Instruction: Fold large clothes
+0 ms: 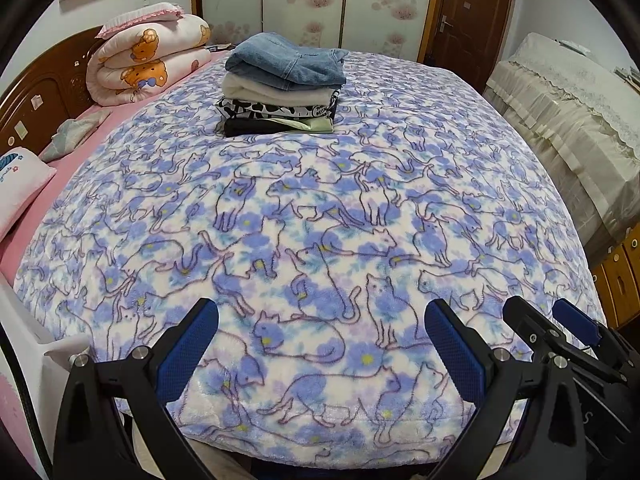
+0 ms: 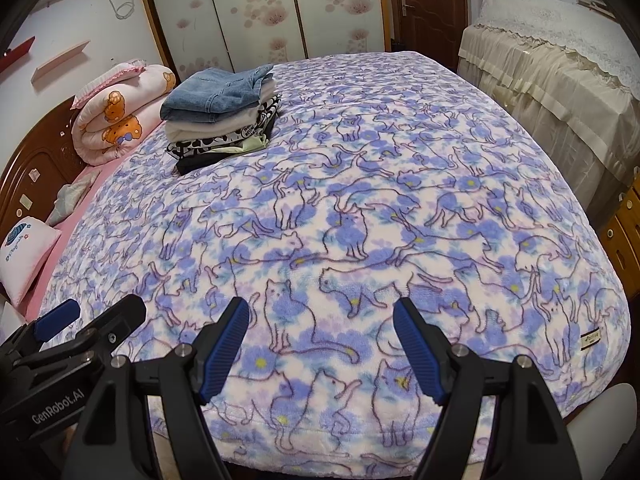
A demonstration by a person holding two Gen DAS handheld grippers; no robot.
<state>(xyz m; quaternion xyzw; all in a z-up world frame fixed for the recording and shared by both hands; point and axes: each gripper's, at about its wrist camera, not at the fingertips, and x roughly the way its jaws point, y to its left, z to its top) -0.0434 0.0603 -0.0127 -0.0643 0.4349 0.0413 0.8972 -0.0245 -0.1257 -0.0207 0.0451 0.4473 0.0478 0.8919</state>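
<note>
Fleece blanket [image 1: 320, 208], soft and bulky, lies below both spread, empty tongs, left [image 1: 322, 344] and right [image 2: 322, 344]; best pinched at its near hem.

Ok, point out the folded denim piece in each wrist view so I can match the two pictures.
Left wrist view: the folded denim piece tops the clothes stack, upper centre.
Right wrist view: the folded denim piece tops the same stack, upper left.
Shared landmark: the rolled bear-print quilt, just left of the stack in both.
</note>
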